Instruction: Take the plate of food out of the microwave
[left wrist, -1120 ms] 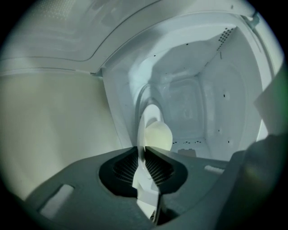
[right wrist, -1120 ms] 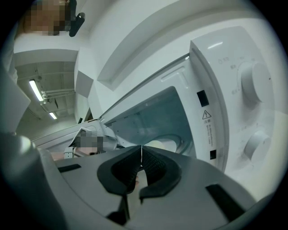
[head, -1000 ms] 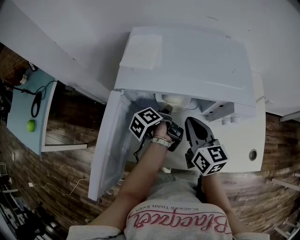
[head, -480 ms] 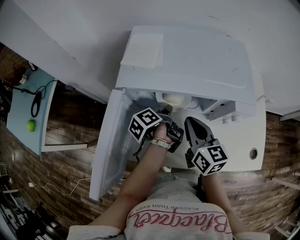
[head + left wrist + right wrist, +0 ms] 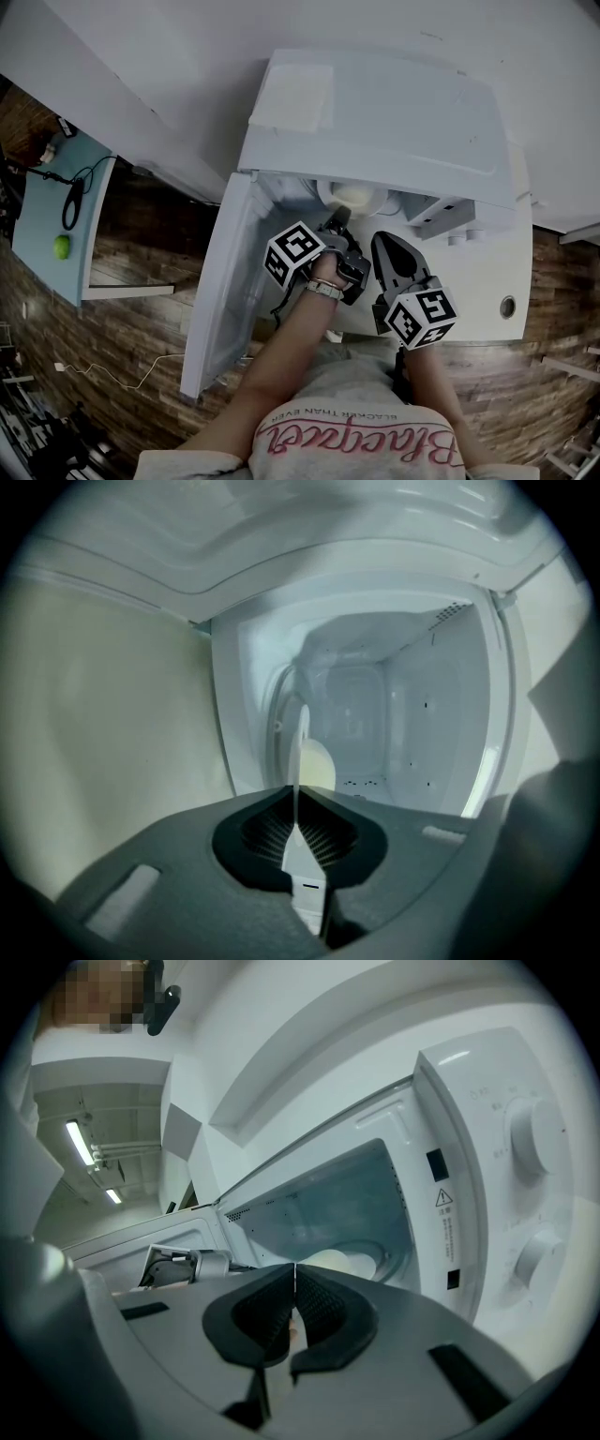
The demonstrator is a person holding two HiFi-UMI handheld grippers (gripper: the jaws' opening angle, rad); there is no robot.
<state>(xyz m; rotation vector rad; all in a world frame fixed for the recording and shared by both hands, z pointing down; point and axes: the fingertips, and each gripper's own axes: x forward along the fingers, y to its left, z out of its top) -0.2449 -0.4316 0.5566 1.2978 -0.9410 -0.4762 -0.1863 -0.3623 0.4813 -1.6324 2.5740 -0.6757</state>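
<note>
Plate: the round white plate (image 5: 301,738), carrying a pale cream mound of food (image 5: 320,767), is inside the white microwave oven (image 5: 394,112), low in the cavity.
Lie of the plate: flat and face up. It is round, so it has no real long axis. Its near rim faces out of the opening towards the person. In the left gripper view it shows edge-on, a thin white line running straight away from the tongs into the cavity.
Left tongs: the left tongs (image 5: 298,794) are in at the mouth of the oven. Their jaws have just been closing and now they're nipped onto the plate's near rim, the thin edge sandwiched between the ribbed black pads.
Right tongs: the right tongs (image 5: 295,1270) hang outside the oven front, just beside the left pair. The jaws are pressed together with nothing between them, and the nose is aimed at the opening.
Door: the white oven door (image 5: 225,281) is swung wide open, out to the left in the head view.
Controls: two round white knobs (image 5: 531,1138) sit on the panel right of the cavity.
Counter: a white counter (image 5: 483,291) carries the oven.
Off to the side: a light blue table (image 5: 42,225) with a small green ball (image 5: 62,248) stands well apart at the left, over a brown wood-plank floor (image 5: 122,356).
</note>
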